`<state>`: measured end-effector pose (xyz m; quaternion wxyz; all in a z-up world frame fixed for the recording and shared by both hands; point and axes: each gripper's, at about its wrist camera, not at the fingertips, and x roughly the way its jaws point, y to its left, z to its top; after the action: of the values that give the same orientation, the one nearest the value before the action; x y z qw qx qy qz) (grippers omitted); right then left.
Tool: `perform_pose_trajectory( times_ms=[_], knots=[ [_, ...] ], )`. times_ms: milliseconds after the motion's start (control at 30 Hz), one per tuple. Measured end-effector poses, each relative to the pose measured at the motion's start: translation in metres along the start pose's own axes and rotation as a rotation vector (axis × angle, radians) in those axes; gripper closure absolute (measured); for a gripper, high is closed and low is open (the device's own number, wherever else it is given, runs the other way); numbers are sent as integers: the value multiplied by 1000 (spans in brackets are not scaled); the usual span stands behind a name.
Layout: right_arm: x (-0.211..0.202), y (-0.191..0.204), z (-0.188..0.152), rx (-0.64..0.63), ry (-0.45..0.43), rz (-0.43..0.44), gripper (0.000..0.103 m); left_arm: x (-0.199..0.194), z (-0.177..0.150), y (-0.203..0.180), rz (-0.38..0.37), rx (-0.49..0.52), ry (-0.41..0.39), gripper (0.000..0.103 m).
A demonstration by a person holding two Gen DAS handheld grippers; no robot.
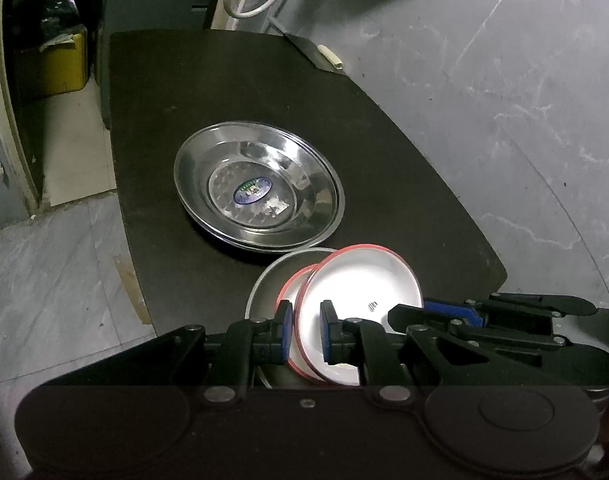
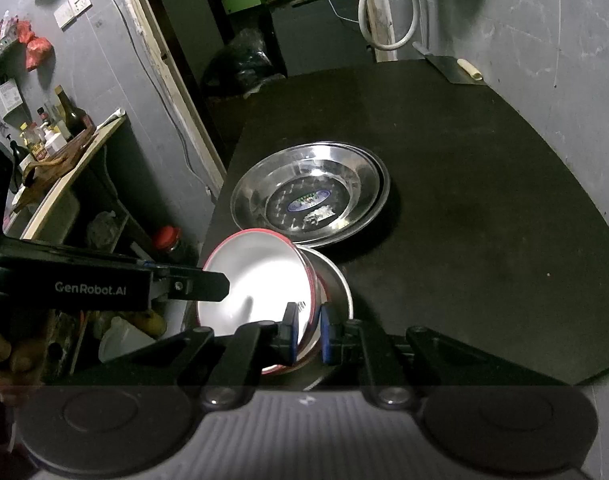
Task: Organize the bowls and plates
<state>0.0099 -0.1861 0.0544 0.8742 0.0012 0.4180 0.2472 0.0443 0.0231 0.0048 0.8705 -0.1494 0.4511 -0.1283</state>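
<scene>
White enamel with a red rim is what I have between both sets of jaws: the left gripper (image 1: 306, 330) is pinched narrow on the near edge of a red-rimmed white bowl (image 1: 364, 284), and the right gripper (image 2: 307, 332) is likewise clamped on the rim at its own side, where the red-rimmed bowl (image 2: 256, 276) sits nested with a plain steel bowl (image 2: 336, 284). From the left wrist view I count two red rims, one behind the other, inside the steel bowl (image 1: 264, 280), all tilted up off the black tabletop (image 1: 404, 152). The relation that matters to me is this: the stacked steel plates (image 1: 260, 196) lie straight ahead of both jaws, just beyond the tilted bowls and near their far rim, towards the middle of the tabletop. Both hands are about equally close; the left gripper's fingers (image 2: 208, 284) cross in from the left of the right wrist view. I judge the nest must be steadied before anything is carried forward.
</scene>
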Motion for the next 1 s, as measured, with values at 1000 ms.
perform_pose_trajectory(
  times_ms=[1000],
  knots=[
    [2,-3,-3,-11,28,32,90,2,-3,-3,24,-22,9,89]
  ],
)
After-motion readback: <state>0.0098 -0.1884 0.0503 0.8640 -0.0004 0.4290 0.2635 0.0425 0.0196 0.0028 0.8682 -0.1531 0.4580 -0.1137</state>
